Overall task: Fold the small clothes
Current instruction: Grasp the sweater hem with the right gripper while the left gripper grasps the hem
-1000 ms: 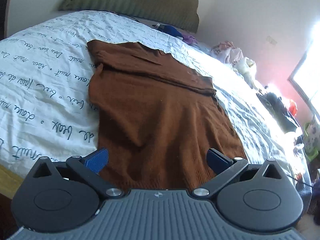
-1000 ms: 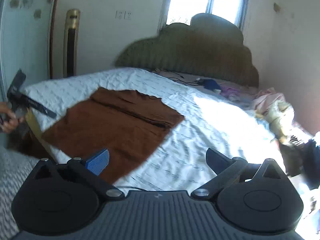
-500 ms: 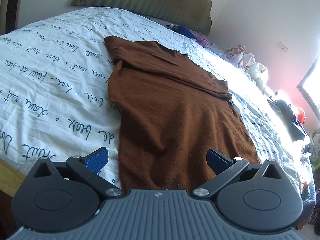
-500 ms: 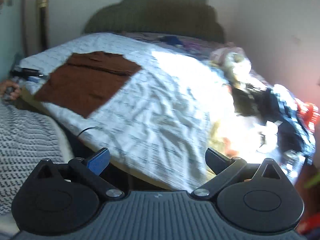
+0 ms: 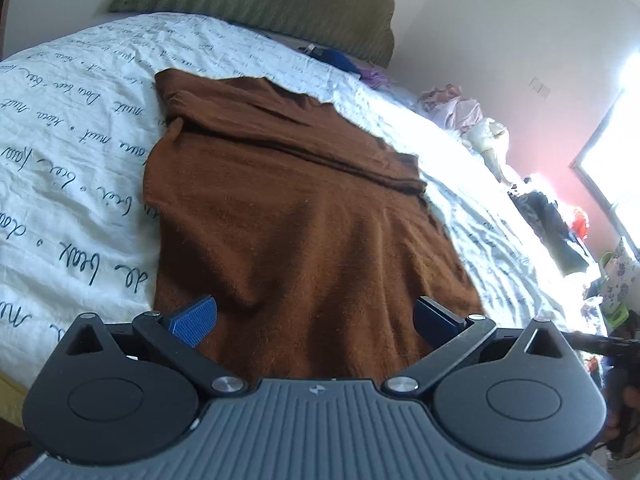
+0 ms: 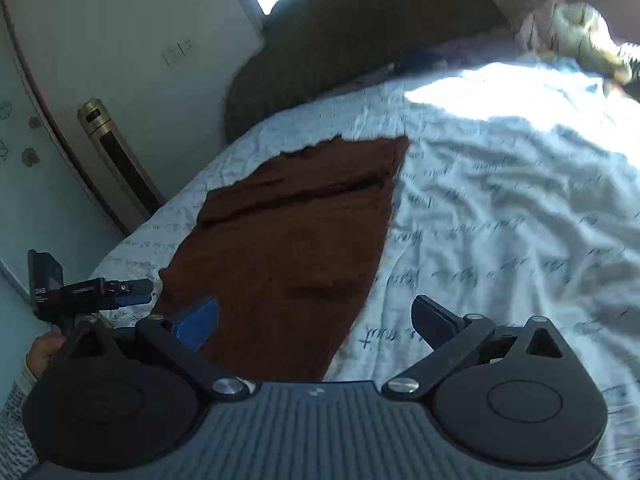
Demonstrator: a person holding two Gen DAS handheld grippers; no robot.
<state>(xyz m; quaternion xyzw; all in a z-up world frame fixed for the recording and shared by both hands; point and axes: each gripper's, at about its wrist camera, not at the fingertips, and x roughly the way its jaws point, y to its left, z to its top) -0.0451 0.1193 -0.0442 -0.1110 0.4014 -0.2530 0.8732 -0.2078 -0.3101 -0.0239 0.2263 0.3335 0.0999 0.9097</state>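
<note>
Brown top (image 5: 296, 216) lies flat on bed (image 5: 72, 168), sleeves already folded across upper part, hem toward camera. Left tongs (image 5: 316, 316) wide, empty, poised over near hem. Right tongs (image 6: 316, 316) wide too, empty – above hem's right corner. Step likely: approach for hem grasp. Next move calls for both tongs pinching near corners – then lifting hem toward collar.

left tongs (image 5: 316, 322): spread wide, empty | right tongs (image 6: 316, 322): spread wide, empty
</note>
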